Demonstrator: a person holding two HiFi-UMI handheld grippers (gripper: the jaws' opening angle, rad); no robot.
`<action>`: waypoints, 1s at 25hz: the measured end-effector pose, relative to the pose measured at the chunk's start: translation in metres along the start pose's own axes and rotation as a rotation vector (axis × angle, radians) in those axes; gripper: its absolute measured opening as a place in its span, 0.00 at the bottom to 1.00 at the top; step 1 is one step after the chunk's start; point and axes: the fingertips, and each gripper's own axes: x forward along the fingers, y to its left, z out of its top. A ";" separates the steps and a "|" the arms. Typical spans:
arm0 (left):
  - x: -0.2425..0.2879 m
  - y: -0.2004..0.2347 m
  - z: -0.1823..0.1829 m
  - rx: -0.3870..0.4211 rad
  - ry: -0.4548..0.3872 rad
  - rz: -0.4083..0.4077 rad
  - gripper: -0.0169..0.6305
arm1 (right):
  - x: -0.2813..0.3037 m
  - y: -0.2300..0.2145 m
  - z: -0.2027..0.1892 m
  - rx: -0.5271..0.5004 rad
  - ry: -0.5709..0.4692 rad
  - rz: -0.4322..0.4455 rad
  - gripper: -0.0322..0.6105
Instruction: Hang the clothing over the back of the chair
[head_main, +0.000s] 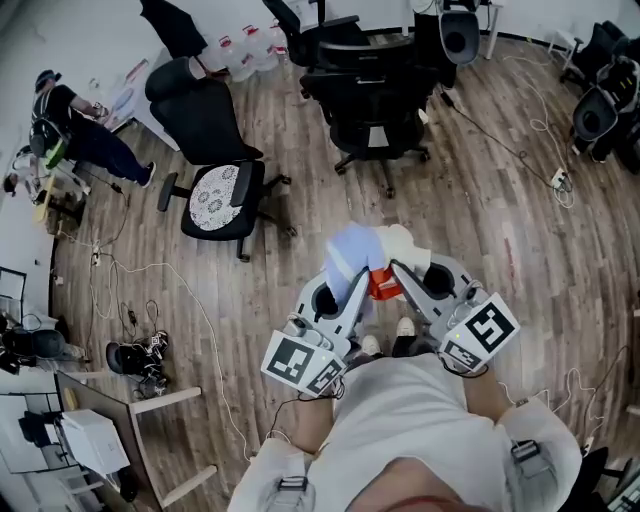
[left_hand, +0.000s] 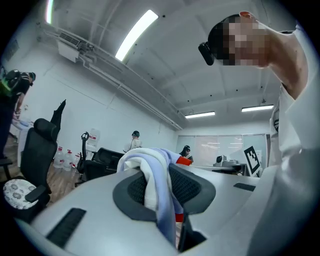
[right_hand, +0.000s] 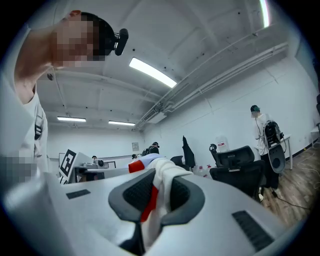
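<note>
I hold a bundled garment (head_main: 365, 256), light blue, white and orange-red, in front of my chest between both grippers. My left gripper (head_main: 345, 285) is shut on its blue and white folds (left_hand: 152, 187), which hang through the dark pads. My right gripper (head_main: 395, 270) is shut on the white and red part (right_hand: 157, 192). Both grippers point level. A black office chair (head_main: 215, 150) with a patterned seat cushion stands ahead to the left, its tall back toward the wall. The garment is well short of that chair.
More black office chairs (head_main: 365, 95) crowd the far middle, others at the far right (head_main: 605, 95). Cables (head_main: 540, 140) trail over the wood floor. A person (head_main: 75, 130) bends at the left wall. Water bottles (head_main: 245, 50) stand by the back wall; a table corner (head_main: 120, 430) is lower left.
</note>
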 end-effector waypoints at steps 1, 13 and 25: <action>0.001 0.000 0.000 0.004 0.001 0.013 0.16 | 0.000 -0.001 0.000 0.003 0.000 0.011 0.12; 0.034 -0.005 0.001 0.045 -0.009 0.132 0.16 | -0.003 -0.035 0.009 0.013 -0.005 0.113 0.12; 0.060 0.049 0.004 0.031 -0.014 0.129 0.16 | 0.047 -0.067 0.006 0.011 0.005 0.103 0.12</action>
